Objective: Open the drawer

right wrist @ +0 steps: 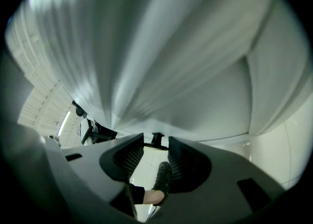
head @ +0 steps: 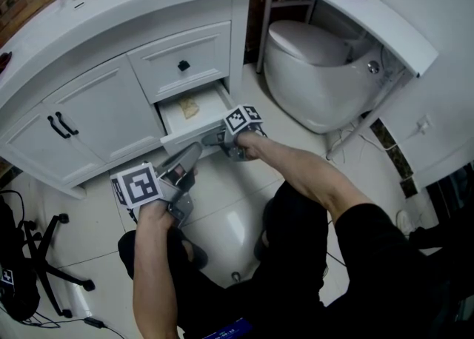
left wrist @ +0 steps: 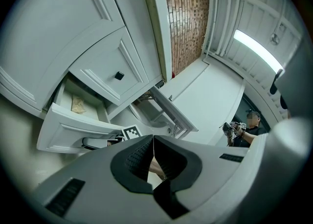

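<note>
1. Left gripper [left wrist: 153, 140]: jaws closed on nothing, idle, well off the drawer [left wrist: 68, 132].
2. Right gripper [right wrist: 156, 143]: jaws clamped on the black handle [right wrist: 157, 138], whose bar lies crosswise between them.
3. Drawer: lower one, partly out. Remaining travel likely runs straight back toward the person, so the right hand is the nearer, working one.

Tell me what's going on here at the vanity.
A person crouched in front of the white vanity is working on its lower drawer. The right gripper is closed on the drawer's small black knob. The drawer stands partly open, and a tan scrap lies inside it. The left gripper is shut and empty, and is held near the drawer front without gripping anything.
</note>
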The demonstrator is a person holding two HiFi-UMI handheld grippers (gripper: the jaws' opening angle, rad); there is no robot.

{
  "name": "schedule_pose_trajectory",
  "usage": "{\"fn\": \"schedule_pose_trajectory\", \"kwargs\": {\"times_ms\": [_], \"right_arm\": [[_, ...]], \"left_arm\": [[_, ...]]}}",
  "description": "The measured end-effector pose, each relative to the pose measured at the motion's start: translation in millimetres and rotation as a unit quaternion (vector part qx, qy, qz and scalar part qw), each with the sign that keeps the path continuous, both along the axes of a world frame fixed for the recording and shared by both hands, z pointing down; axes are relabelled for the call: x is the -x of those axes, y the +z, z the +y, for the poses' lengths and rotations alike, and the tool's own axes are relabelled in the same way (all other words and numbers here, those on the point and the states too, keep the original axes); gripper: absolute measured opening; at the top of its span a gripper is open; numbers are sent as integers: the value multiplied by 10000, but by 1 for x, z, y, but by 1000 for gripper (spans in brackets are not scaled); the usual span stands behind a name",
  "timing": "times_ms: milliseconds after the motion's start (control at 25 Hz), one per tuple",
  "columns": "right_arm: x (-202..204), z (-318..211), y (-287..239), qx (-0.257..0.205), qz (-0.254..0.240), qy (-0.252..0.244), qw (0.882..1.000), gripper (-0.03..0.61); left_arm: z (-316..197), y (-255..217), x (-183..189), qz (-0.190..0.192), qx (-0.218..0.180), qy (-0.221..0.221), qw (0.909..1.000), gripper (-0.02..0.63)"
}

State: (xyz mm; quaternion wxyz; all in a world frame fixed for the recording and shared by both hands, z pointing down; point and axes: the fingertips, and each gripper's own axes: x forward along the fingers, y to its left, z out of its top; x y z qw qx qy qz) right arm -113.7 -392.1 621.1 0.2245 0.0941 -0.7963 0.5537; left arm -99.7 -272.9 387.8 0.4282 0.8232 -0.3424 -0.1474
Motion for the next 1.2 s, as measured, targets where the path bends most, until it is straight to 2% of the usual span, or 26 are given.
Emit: {"fn": "schedule_pose_trajectory", "kwargs": {"times_ms": [280,1200], "right_arm": [[-4,7,-1,3,43,-13,10000,173],[-15,30,-2,-67,200,-83,9997,172]], "left_arm": [[4,-1,-5,103,-22,43,9999,-9],[22,-9,-19,58,-128,164,9998,-9]]}}
